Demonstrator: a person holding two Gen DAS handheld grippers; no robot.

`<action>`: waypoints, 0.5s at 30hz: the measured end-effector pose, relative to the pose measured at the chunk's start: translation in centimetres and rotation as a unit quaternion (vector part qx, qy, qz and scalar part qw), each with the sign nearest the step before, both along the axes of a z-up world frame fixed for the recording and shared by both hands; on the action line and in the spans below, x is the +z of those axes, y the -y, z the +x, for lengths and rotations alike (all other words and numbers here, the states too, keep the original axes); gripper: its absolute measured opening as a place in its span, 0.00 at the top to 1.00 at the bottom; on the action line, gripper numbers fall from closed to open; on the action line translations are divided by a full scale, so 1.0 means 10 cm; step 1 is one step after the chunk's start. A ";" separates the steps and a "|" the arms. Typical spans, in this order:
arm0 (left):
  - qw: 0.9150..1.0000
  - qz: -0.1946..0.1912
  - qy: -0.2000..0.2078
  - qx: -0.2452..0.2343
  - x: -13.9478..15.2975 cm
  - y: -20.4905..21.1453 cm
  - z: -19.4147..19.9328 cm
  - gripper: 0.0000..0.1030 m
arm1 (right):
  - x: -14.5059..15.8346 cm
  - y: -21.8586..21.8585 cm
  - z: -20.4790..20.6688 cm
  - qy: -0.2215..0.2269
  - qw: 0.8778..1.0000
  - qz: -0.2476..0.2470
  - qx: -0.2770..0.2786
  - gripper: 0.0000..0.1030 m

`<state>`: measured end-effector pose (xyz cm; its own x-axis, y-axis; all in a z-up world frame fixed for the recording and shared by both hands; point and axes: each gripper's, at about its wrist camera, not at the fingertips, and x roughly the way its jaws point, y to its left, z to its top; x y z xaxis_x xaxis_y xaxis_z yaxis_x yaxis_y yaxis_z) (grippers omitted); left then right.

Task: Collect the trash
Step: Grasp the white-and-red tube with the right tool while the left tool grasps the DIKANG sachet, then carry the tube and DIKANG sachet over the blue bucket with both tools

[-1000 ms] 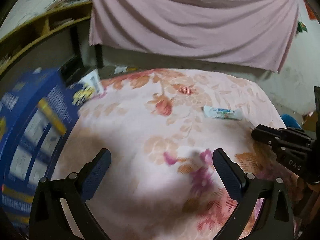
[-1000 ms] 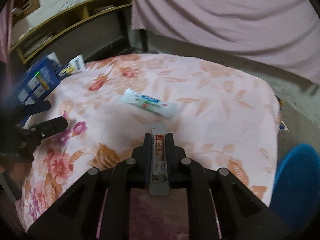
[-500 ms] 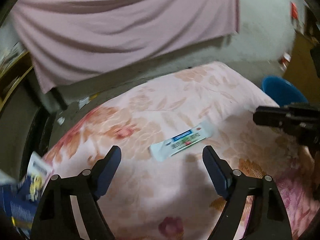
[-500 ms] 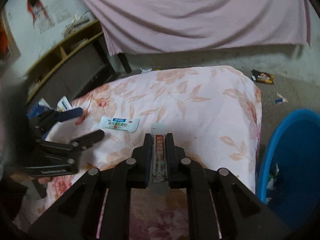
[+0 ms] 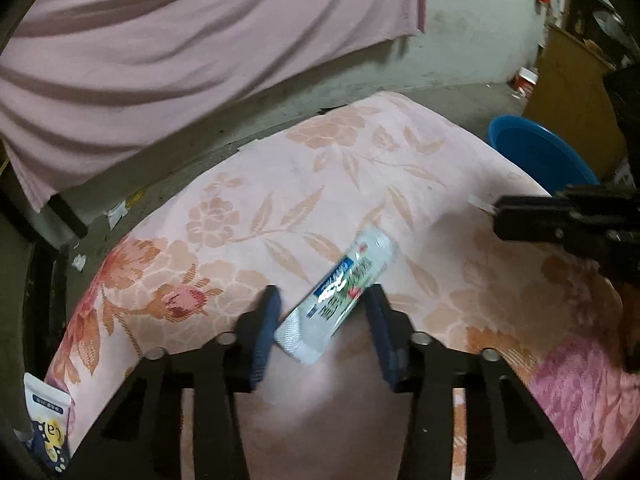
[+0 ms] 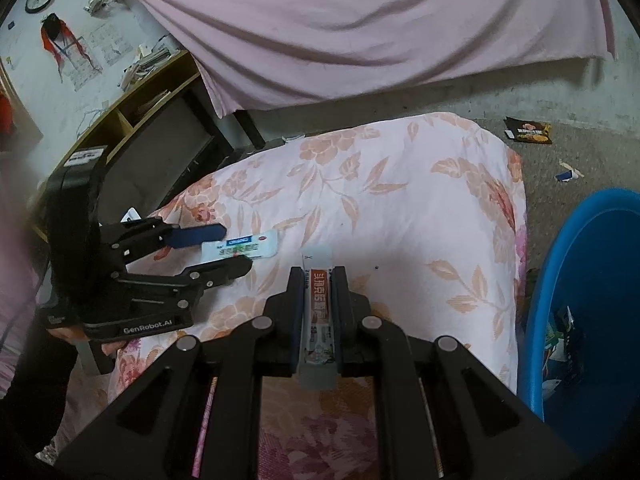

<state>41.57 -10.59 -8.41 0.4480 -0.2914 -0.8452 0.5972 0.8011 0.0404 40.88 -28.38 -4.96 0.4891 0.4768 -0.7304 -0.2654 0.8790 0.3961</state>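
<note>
Left wrist view: left gripper (image 5: 322, 330) over the floral cloth (image 5: 352, 184), jaws closing around a white-and-blue wrapper (image 5: 340, 300) that lies slantwise between them; the pads look not yet pressed on it. The slant probably makes for a corner-first pinch. Blue basin (image 5: 536, 148) sits beyond the cloth's far right edge.

Right wrist view: right gripper (image 6: 318, 304) clamped on a narrow red-labelled sachet (image 6: 318, 308), held lengthwise, likely for carrying. The basin stands just right of the cloth edge, with bare cloth between.
</note>
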 end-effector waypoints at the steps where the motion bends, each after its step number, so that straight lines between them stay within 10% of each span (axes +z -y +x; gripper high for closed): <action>1: 1.000 0.001 -0.002 -0.003 0.00 0.01 -0.01 0.71 | 0.00 0.00 0.00 -0.001 1.000 0.001 -0.001 0.61; 15: 0.994 -0.072 -0.019 0.082 0.09 0.06 -0.26 0.84 | 0.16 0.04 -0.19 0.051 0.999 -0.009 -0.004 0.61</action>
